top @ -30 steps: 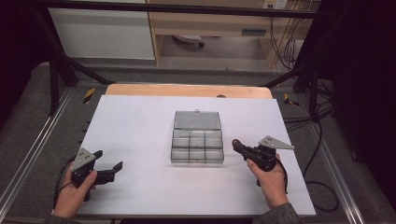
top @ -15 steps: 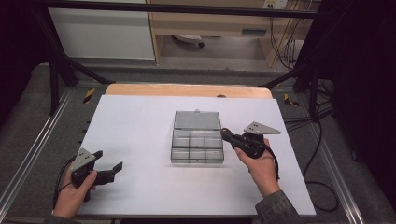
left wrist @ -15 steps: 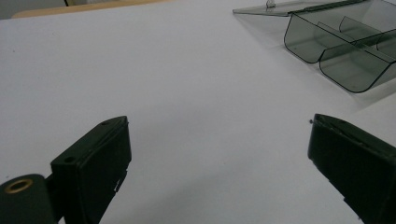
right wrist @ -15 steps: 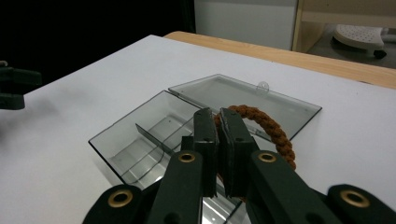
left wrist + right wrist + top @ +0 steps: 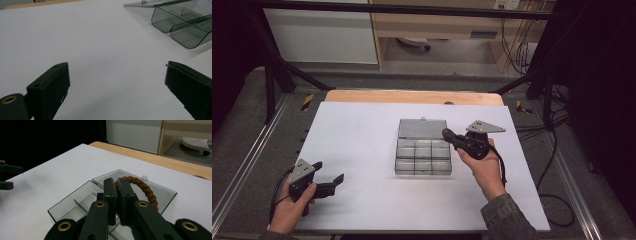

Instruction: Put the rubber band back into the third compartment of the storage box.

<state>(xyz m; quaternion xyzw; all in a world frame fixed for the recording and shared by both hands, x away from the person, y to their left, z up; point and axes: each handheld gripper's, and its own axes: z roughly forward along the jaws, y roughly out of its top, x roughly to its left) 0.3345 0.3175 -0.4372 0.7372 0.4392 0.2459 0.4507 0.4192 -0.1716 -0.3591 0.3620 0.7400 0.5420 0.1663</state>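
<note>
- Right gripper [image 5: 117,185] is pinching a brown rope ring [image 5: 145,187], carrying it over the compartment box [image 5: 423,155]; next: lowering into a cell
- Left gripper [image 5: 117,82] is resting open, holding nothing

White table [image 5: 362,130], open compartment box [image 5: 423,152]

Brown braided rope ring [image 5: 143,188], closed loop of twisted cord. In right gripper view it sits centre frame, partly hidden behind two black jaws pinched together on its near side; far arc curves free above clear lid.

Clear smoky plastic organizer box [image 5: 423,155], rectangular, divided into small compartments, lid [image 5: 422,128] folded open flat behind it. Lies on white table surface, centre of high view. In left gripper view, box corner shows upper right, rounded compartment walls visible.
</note>
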